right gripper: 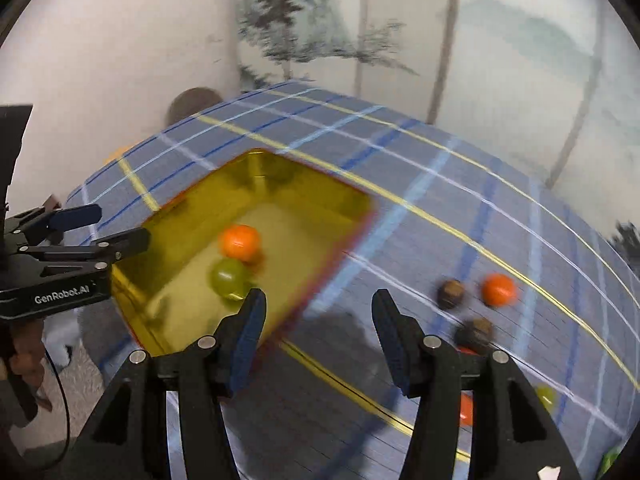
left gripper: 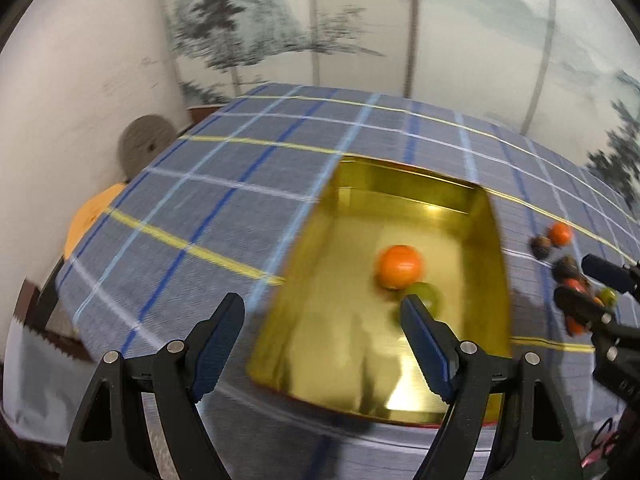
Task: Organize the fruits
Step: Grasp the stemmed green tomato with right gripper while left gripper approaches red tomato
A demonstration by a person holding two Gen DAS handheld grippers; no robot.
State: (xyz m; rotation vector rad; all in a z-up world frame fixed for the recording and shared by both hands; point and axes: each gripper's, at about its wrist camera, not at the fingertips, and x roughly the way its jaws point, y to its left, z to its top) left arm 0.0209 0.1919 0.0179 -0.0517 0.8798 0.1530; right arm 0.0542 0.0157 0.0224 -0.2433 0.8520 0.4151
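A gold tray point(left gripper: 320, 240) point(right gripper: 320, 200) sits on the blue checked tablecloth. It holds an orange fruit point(left gripper: 399, 266) point(right gripper: 240, 242) and a green fruit point(left gripper: 430, 296) point(right gripper: 228, 278) touching each other. My left gripper point(left gripper: 322, 320) point(right gripper: 116, 228) is open and empty over the tray's near left edge. My right gripper point(right gripper: 318, 316) point(left gripper: 584, 280) is open and empty over the cloth just right of the tray. On the cloth to the right lie an orange fruit point(right gripper: 498, 290) point(left gripper: 560, 234), two dark brown fruits point(right gripper: 451, 293) point(right gripper: 476, 330), and partly hidden orange and green fruits point(right gripper: 466, 406).
The tablecloth point(left gripper: 200, 200) point(right gripper: 460, 208) covers a round table by a white wall. A grey disc point(left gripper: 146, 146) and an orange object point(left gripper: 92, 216) lie beyond the table's left edge. A painted screen stands behind.
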